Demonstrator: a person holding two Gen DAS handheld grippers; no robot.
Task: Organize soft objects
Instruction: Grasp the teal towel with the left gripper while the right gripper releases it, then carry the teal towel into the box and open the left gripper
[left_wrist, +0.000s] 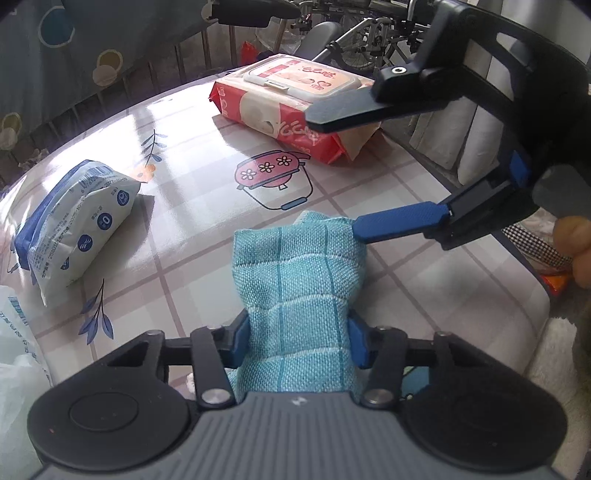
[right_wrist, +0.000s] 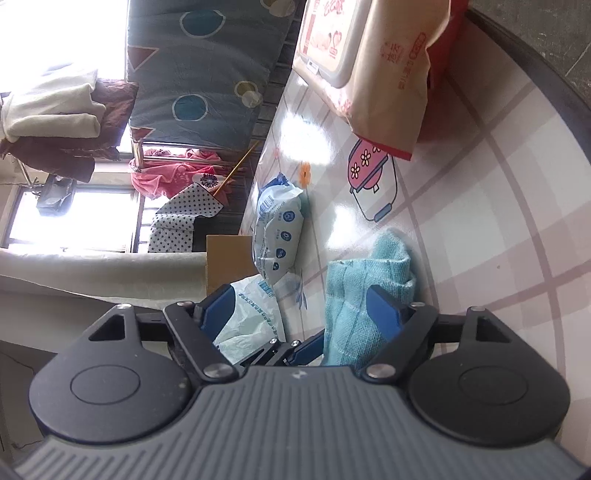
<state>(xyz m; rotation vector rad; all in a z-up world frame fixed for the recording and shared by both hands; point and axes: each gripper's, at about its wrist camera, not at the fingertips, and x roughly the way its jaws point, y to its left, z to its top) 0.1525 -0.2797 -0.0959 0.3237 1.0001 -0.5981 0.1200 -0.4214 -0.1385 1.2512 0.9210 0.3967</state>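
Observation:
A folded teal checked cloth (left_wrist: 295, 288) lies on the patterned table. My left gripper (left_wrist: 298, 338) is shut on its near end, blue pads pressing both sides. My right gripper (left_wrist: 340, 173) comes in from the right, turned on its side and open: its lower blue finger touches the cloth's far right corner and its upper black finger hangs above the table. In the right wrist view the cloth (right_wrist: 364, 291) sits beside the right blue finger of the open right gripper (right_wrist: 303, 306); the left gripper's fingers (right_wrist: 306, 349) show just below.
A red and cream wet-wipes pack (left_wrist: 295, 105) lies at the far side of the table (left_wrist: 184, 155). A blue and white tissue pack (left_wrist: 75, 225) lies at the left. A crumpled white plastic bag (right_wrist: 247, 317) is at the near left edge. A cardboard box (right_wrist: 225, 258) stands beyond the table.

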